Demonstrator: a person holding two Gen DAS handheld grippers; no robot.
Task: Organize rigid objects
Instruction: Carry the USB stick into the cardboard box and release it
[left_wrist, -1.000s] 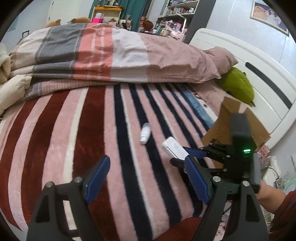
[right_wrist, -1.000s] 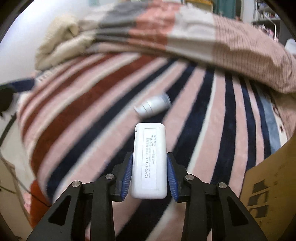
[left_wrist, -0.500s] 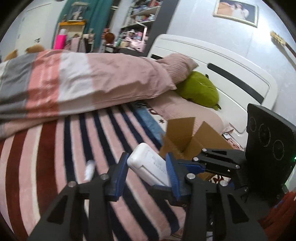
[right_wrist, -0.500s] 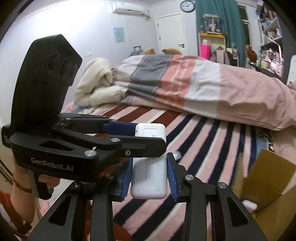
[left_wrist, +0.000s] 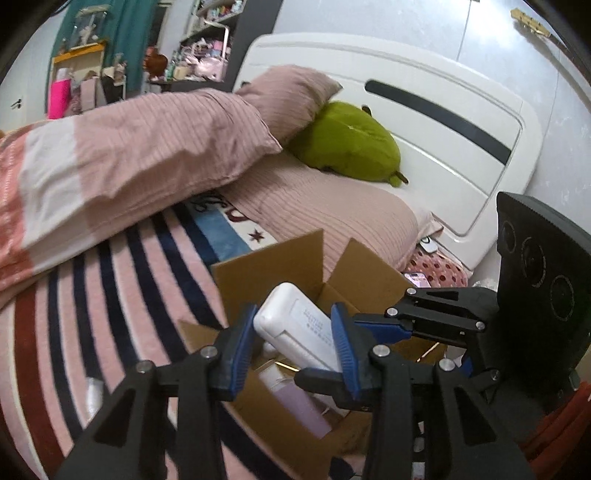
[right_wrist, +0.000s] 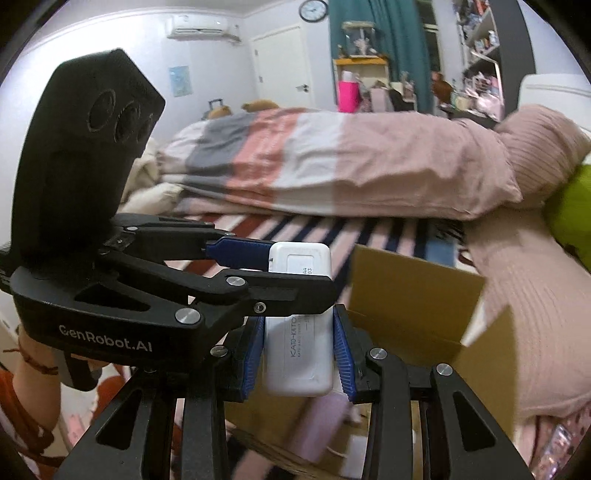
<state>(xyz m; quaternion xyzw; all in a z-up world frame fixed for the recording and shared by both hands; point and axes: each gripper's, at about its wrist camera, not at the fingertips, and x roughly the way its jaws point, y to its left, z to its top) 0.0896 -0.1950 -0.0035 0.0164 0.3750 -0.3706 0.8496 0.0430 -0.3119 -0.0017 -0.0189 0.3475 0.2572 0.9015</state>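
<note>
Two grippers meet over a striped blanket (left_wrist: 122, 280) on the bed; the left gripper (left_wrist: 291, 343) brackets the white case (left_wrist: 295, 328) (contact unclear), the right gripper (right_wrist: 299, 354) clamps it, above the open cardboard box (left_wrist: 369, 273) beside a green plush (left_wrist: 347, 144).

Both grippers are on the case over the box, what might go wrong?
The left gripper and right gripper both clamp the white case; an uneven release may twist it loose. The cardboard box has raised flaps; the case may clip one. A lilac item lies inside; the case may land on it.
</note>
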